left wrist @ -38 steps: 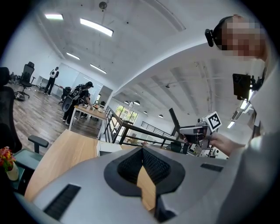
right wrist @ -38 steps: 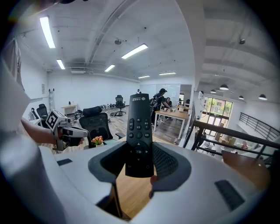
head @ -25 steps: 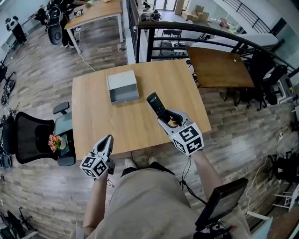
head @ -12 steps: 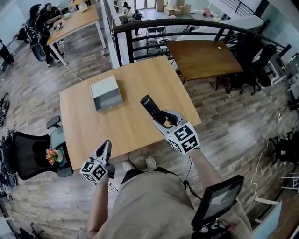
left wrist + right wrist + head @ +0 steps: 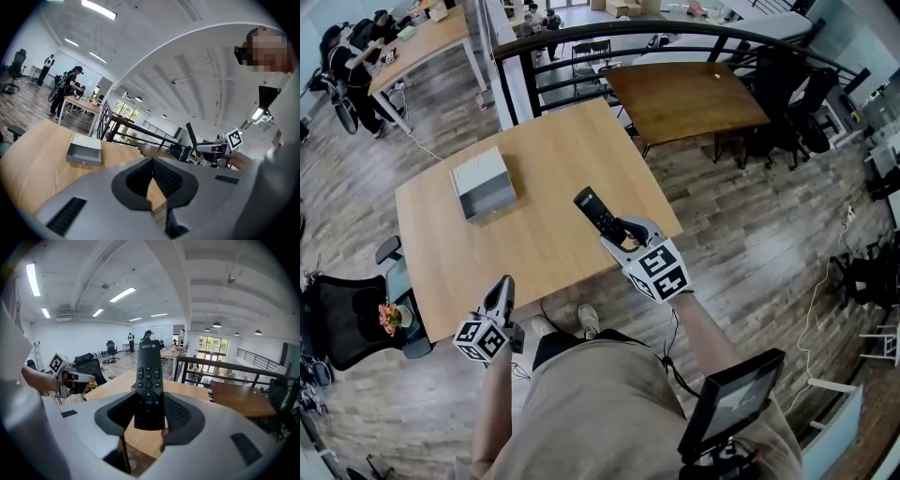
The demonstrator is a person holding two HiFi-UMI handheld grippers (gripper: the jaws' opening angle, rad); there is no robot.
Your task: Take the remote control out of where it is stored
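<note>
Jaws of the right gripper (image 5: 150,414) stood partly open, clamped on the lower end of the black remote control (image 5: 149,376), with one pad pressed against each long side. The remote's button face was turned toward that gripper's camera, and its upper end stuck out well past the fingertips. In the head view the right gripper (image 5: 625,234) held the remote control (image 5: 593,208) off the light wooden table (image 5: 544,234), inside the near edge and toward the near right corner. The remote pointed away from the person toward the table's middle.

Jaws of the left gripper (image 5: 152,160) were brought together, their tips meeting, and nothing lay between the pads. In the head view the left gripper (image 5: 502,289) hung at the table's near edge, toward the near left corner, touching nothing that could be seen.

A grey drawer-like box (image 5: 483,183) lay on the table toward the far left corner, well apart from the remote and from both grippers. In the left gripper view the same box (image 5: 84,150) showed a small knob on its front. A dark brown table (image 5: 684,94) stood beyond the far right corner, past a black railing (image 5: 572,42).
</note>
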